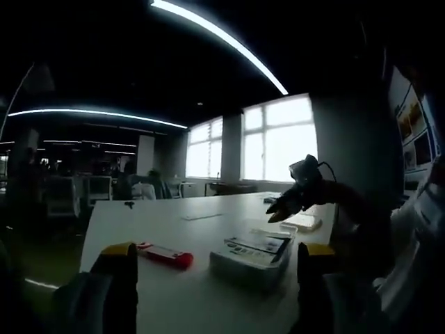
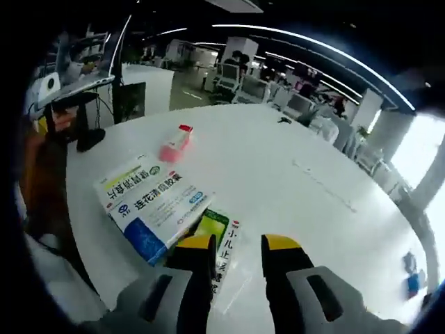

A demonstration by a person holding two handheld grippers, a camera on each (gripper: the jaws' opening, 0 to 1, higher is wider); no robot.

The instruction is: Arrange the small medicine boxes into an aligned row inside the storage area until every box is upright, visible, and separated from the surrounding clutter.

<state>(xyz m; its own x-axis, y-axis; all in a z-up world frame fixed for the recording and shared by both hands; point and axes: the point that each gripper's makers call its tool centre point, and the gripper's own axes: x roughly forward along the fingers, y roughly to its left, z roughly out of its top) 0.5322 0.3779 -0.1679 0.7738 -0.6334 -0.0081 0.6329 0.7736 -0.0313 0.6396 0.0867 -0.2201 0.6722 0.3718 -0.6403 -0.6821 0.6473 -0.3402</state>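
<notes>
Early step: right gripper [image 2: 238,252], jaws parted and empty, hangs over the flat boxes [image 2: 154,203]; next, pinch one upright.

The table [image 2: 306,174] is bare across its middle and far side. Near its close edge, the blue-white box [image 2: 149,205], green box [image 2: 212,229] and red box [image 2: 176,141] block the way.
</notes>
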